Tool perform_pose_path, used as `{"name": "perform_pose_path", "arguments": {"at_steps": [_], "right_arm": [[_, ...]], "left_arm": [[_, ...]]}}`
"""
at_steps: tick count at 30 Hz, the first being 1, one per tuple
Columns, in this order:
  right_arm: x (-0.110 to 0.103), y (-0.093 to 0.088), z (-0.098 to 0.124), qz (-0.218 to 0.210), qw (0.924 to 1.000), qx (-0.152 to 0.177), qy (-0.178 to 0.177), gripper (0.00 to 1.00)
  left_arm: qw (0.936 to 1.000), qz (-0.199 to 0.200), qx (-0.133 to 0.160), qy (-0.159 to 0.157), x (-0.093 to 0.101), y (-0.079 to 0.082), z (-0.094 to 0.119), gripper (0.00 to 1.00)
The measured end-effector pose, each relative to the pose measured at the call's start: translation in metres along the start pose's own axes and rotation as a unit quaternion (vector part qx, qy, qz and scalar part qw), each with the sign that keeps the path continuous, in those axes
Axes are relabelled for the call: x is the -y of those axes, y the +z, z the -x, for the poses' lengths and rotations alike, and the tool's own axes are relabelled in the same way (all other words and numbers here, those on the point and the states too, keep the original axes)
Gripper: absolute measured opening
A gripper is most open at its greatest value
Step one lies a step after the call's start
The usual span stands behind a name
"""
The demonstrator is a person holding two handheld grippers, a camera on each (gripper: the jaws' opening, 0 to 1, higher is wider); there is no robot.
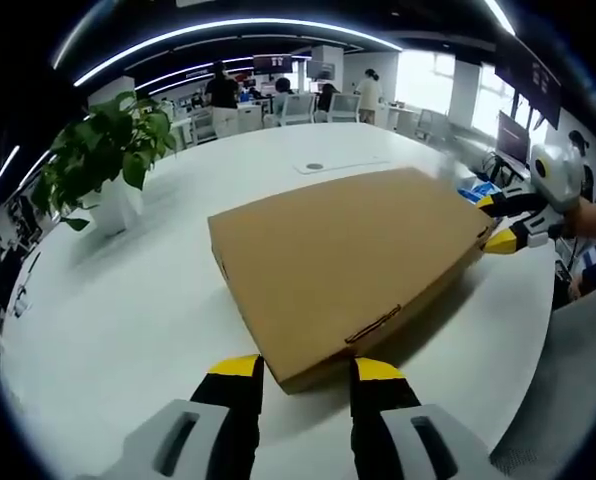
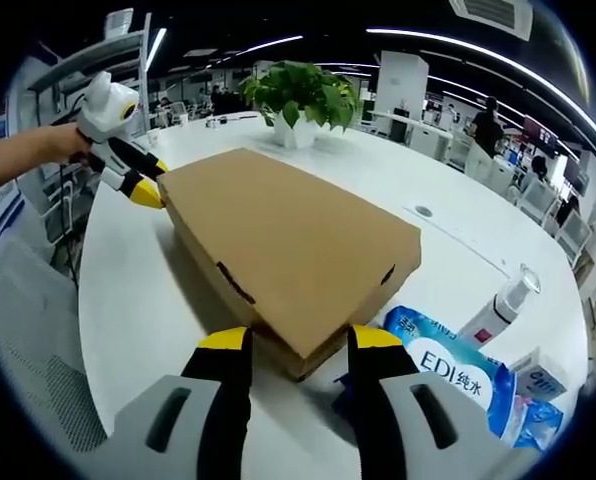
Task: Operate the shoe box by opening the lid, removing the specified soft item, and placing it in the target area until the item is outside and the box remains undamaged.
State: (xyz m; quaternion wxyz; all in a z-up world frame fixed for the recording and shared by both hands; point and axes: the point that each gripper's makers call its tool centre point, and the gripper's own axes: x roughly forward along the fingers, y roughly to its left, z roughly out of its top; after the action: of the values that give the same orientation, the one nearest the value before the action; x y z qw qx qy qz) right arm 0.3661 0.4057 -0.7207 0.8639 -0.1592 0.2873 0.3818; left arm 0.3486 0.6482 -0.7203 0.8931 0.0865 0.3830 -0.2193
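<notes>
Cardboard, plain brown: the shoe box (image 1: 353, 265) lies flat on the white table (image 1: 128, 300) with its lid closed, and I have a gripper at each end of it. In the left gripper view, my left gripper (image 1: 309, 372) sits at the near corner of the box, its yellow-tipped jaws spread with the corner between them; I cannot tell whether they touch the cardboard. At the far right of that view the right gripper (image 1: 500, 222) meets the opposite end of the box, held by a hand (image 1: 593, 220). From the right gripper view, my right gripper (image 2: 300, 345) also has its jaws spread to either side of the box's near corner, and the left gripper appears at the far end, at the upper left. Just beside the box on the right lies a blue wet-wipe pack (image 2: 456, 375), with a white pump bottle (image 2: 506, 300) near it. A potted plant (image 1: 108, 160) stands well apart, further along the table.
</notes>
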Motion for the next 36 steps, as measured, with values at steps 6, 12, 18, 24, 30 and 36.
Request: {"name": "perform_pose_path", "arguments": {"at_steps": [6,12,18,24,30,36], "right_arm": [[0.003,0.000,-0.001,-0.003,1.0000,0.001,-0.006,0.35],[0.006,0.001,-0.002,-0.004,1.0000,0.001,-0.008,0.35],[0.008,0.001,-0.003,0.000,1.0000,-0.001,-0.008,0.35],[0.010,0.001,-0.004,0.001,1.0000,-0.002,-0.008,0.36],[0.010,0.001,-0.002,-0.005,0.9999,0.002,-0.015,0.36],[0.013,0.003,0.010,-0.009,0.9997,0.010,-0.023,0.39]], "left_arm": [[1.0000,-0.004,0.000,-0.003,-0.001,0.003,-0.003,0.34],[0.9999,-0.009,-0.001,-0.005,-0.002,0.006,-0.006,0.34],[0.9999,-0.008,0.001,-0.006,-0.003,0.007,-0.008,0.34],[1.0000,-0.007,0.001,-0.006,-0.004,0.007,-0.007,0.34],[1.0000,0.004,0.004,-0.003,-0.005,0.006,-0.003,0.35],[0.9999,0.008,0.011,0.005,-0.007,0.002,0.007,0.43]]}}
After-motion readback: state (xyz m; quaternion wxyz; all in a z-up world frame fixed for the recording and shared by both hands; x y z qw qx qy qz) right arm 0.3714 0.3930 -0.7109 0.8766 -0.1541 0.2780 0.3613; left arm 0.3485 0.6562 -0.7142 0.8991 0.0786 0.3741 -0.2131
